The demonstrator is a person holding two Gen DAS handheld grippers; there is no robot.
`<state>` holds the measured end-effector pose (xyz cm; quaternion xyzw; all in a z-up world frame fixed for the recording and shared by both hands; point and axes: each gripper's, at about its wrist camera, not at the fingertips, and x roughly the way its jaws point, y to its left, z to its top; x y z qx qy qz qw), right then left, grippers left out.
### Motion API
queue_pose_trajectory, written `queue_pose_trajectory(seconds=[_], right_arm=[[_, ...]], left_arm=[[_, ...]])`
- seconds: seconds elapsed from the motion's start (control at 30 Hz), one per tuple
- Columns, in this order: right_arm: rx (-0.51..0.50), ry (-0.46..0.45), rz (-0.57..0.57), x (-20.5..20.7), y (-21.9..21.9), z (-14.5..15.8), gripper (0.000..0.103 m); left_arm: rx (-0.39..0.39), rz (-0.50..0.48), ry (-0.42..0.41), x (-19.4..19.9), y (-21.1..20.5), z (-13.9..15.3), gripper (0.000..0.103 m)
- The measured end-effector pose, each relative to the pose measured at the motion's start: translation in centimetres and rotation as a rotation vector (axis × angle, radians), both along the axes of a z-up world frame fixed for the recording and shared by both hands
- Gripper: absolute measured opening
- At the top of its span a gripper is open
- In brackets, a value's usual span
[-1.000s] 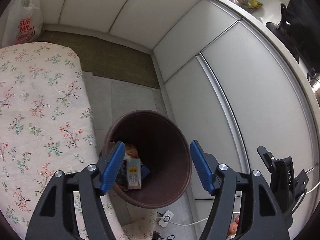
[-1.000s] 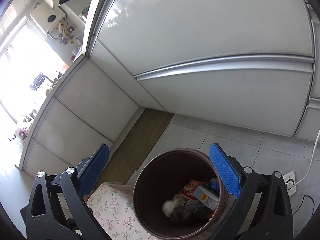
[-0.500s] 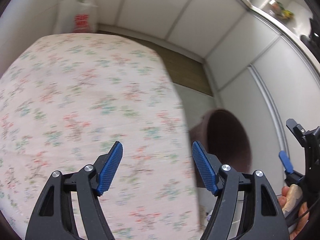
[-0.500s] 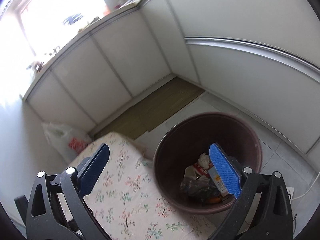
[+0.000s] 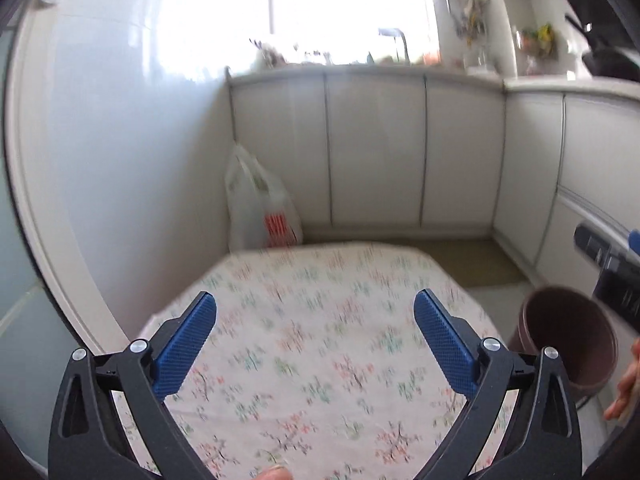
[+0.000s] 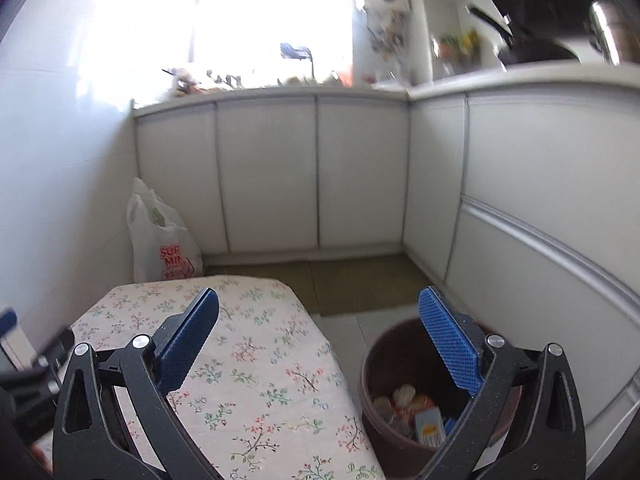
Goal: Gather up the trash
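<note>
Two views have swung up from the bin to the floral-covered table [image 5: 320, 340], bare of trash. Brown bin [image 6: 404, 392], at four o'clock, holds the wrappers [image 6: 416, 412]. Left gripper [image 5: 316, 344] and right gripper [image 6: 320, 344] both gape wide, empty: collection looks finished.

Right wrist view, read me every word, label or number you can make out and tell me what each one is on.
"SUP" over "MIN", red letters cut off at the fold, on the white plastic bag in the corner.
Smaller red print under it: too blurred to read.
Yellow and blue carton in the brown bin: print too small to read.
Nothing else readable.
</note>
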<state>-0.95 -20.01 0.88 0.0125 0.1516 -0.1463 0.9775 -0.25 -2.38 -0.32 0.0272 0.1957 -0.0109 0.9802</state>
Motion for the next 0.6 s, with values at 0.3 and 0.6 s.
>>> queue_pose_trajectory(seconds=[0.3, 0.6], right_arm=[[0.064, 0.21, -0.026, 0.9, 0.9, -2.7, 0.096], [0.022, 0.226, 0.003, 1.7, 1.7, -4.1, 0.096]], left_arm=[[-0.183, -0.034, 0.217, 1.6, 3.3, -1.3, 0.096], [-0.154, -0.081, 0.272, 1.8, 1.3, -2.5, 0.096]])
